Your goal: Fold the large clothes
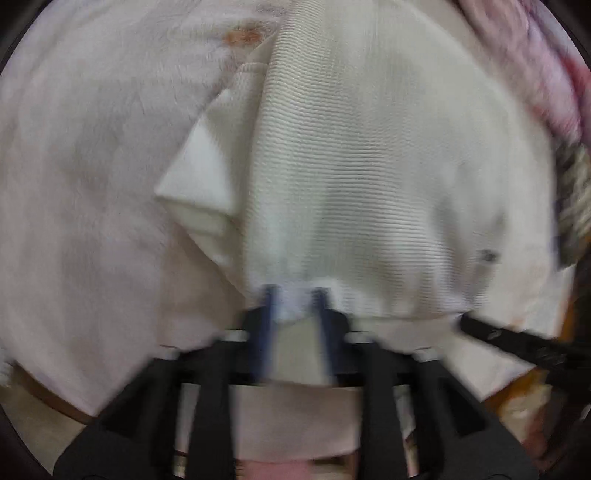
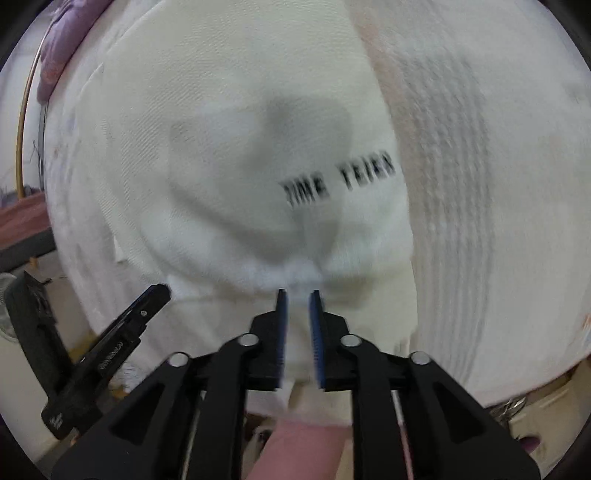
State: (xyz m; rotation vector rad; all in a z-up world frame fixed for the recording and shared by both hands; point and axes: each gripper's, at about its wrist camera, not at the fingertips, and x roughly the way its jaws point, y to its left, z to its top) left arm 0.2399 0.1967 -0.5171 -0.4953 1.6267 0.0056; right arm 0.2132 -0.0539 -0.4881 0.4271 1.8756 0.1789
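Left wrist view: a white ribbed garment (image 1: 369,155) lies spread on a pale blanket (image 1: 92,147), its hem just ahead of the left tongs (image 1: 295,291), whose jaws stand spread with cloth at the tips but no visible pinch.

Right wrist view: the same garment, printed with dark lettering (image 2: 338,181), lies ahead of the right tongs (image 2: 298,293), jaws narrowly apart, pinching nothing. The knit looks soft, light and floppy; its hem or corners seem best for gripping.

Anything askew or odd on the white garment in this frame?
One thing: a sleeve corner juts out from under the left edge of the white garment, untucked. An orange stain marks the cover beneath. Otherwise nothing stands out, though both views are blurred.
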